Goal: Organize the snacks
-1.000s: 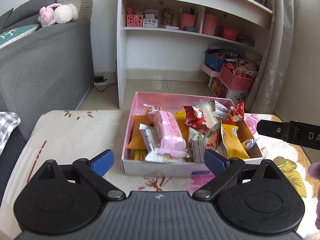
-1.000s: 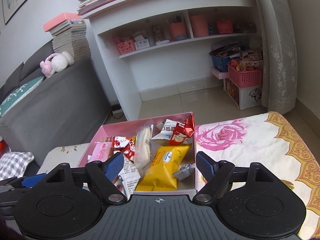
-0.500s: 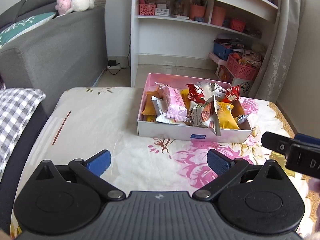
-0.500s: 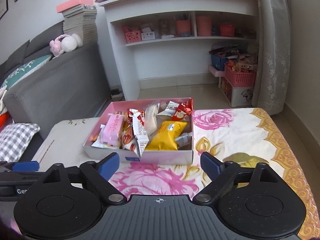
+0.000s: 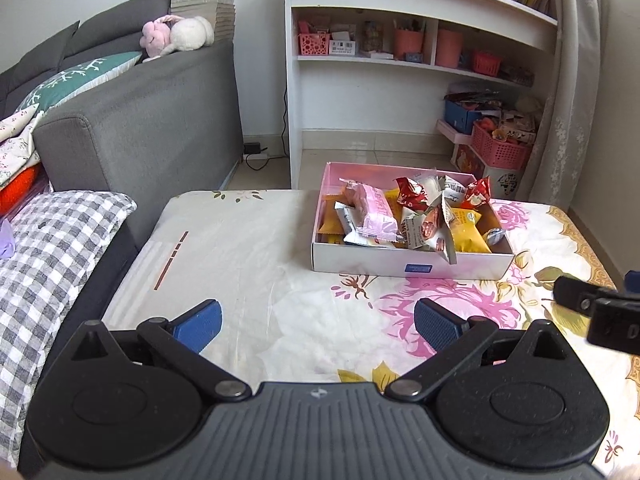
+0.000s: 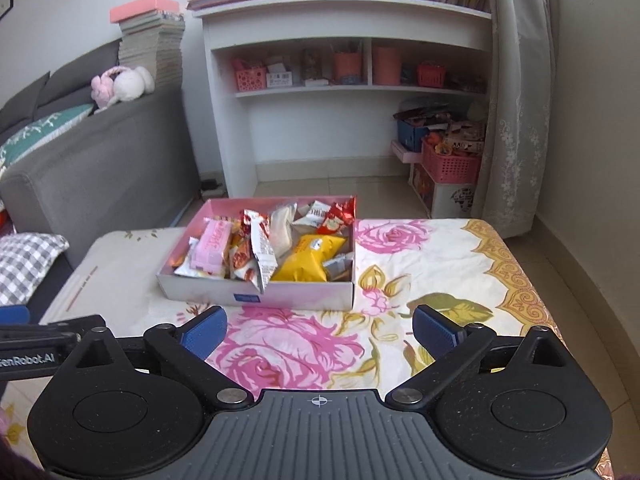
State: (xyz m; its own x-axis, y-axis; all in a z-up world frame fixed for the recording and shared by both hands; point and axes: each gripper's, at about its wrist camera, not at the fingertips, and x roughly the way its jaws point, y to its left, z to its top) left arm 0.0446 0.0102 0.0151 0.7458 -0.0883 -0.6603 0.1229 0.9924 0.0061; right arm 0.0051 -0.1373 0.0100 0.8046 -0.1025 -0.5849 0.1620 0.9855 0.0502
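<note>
Snacks [image 5: 408, 216] sat heaped in the pink-lined box [image 5: 412, 266], which I saw right of centre in the left wrist view and centre-left in the right wrist view, on the floral cloth [image 6: 420, 256]. My left gripper [image 5: 318, 322] hung at the bottom of its frame with both blue pads spread wide, pinching nothing. My right gripper [image 6: 320, 328] was likewise spread and empty, well short of the box.

Pink box [image 6: 304, 295], floral cloth [image 6: 432, 264], prob. grey sofa [image 5: 160, 120].
</note>
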